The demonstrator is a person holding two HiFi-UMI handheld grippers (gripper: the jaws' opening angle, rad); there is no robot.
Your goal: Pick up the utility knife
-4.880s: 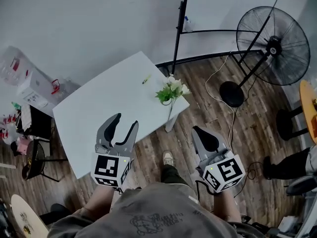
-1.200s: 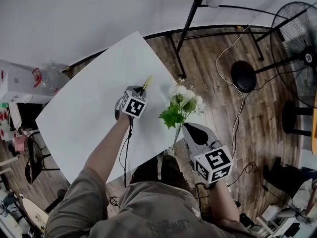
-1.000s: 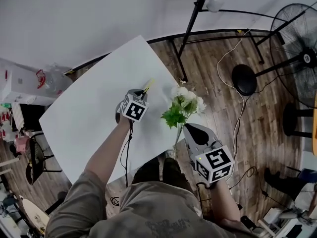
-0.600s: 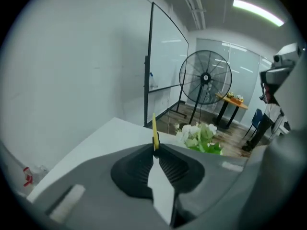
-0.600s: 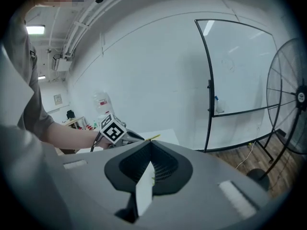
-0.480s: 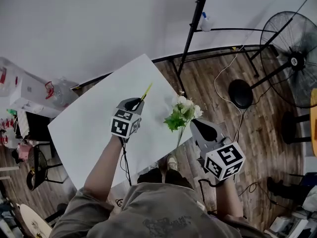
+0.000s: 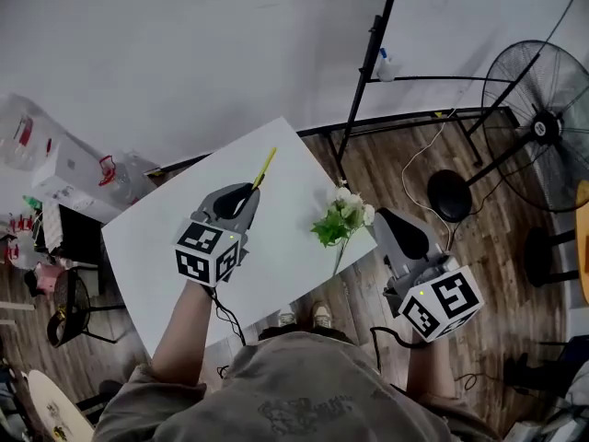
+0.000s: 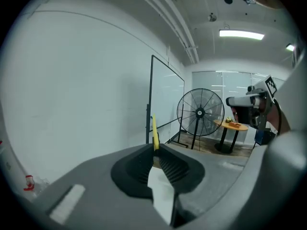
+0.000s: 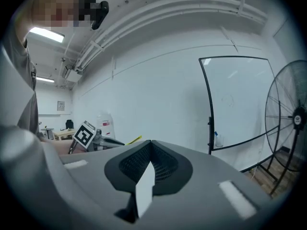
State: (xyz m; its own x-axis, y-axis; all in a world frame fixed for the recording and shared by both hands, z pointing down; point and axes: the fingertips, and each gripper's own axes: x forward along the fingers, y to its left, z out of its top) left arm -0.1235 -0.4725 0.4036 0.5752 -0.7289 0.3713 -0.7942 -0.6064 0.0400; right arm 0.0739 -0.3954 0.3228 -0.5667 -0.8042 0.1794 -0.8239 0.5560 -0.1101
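Observation:
The yellow utility knife (image 7: 264,167) is held above the white table (image 7: 156,238), sticking out forward from my left gripper (image 7: 247,190), whose jaws are shut on it. In the left gripper view the knife (image 8: 154,134) rises as a thin yellow strip from the closed jaw tips of the left gripper (image 8: 155,148). My right gripper (image 7: 391,219) hangs to the right of the table over the wood floor, jaws shut with nothing in them. In the right gripper view the right gripper (image 9: 150,143) points level at the wall, and the knife (image 9: 133,139) shows small at the left.
A vase of white flowers with green leaves (image 7: 343,217) stands at the table's right corner, between the two grippers. A standing fan (image 7: 538,127) and a black whiteboard frame (image 7: 379,53) are on the wood floor to the right. Boxes (image 7: 69,178) and chairs crowd the left.
My left gripper reached to the knife on the table, shut on it, and has lifted it up and back toward me. The right gripper stayed shut at the right.

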